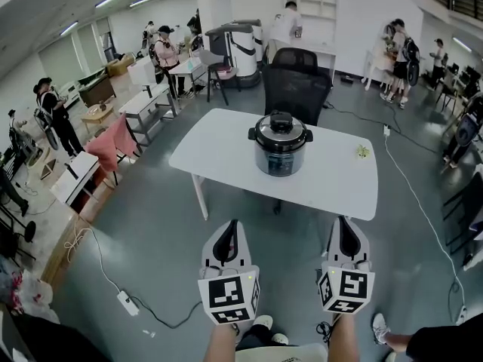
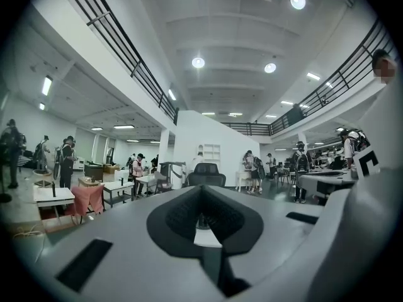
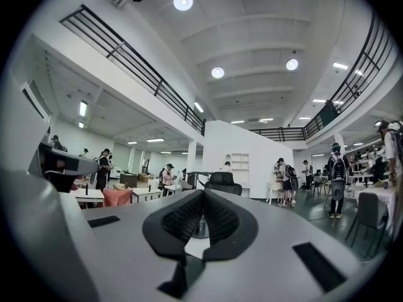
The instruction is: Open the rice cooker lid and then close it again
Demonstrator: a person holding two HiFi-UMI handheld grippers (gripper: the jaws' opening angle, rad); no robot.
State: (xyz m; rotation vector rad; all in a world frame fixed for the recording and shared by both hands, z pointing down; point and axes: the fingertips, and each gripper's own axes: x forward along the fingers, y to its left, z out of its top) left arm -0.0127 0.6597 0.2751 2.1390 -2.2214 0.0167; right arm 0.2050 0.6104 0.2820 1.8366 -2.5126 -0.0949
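Note:
The rice cooker [image 1: 280, 143], steel with a black lid and handle, stands lid down in the middle of a white table [image 1: 219, 149]. Both grippers hang level in front of the table's near edge, well short of the cooker. My left gripper [image 1: 232, 225] is shut with nothing between its jaws. My right gripper [image 1: 342, 222] is likewise shut and empty. In the left gripper view the left gripper [image 2: 201, 192] has its dark pads pressed together, and the cooker [image 2: 203, 221] peeks through the opening behind them. The right gripper view gives the same picture of the right gripper [image 3: 203, 197].
A black office chair [image 1: 296, 81] stands behind the table. A small object [image 1: 363, 151] lies near the table's right end. Cables and a power strip [image 1: 126, 302] run over the grey floor at left. Several people and tables fill the back of the hall.

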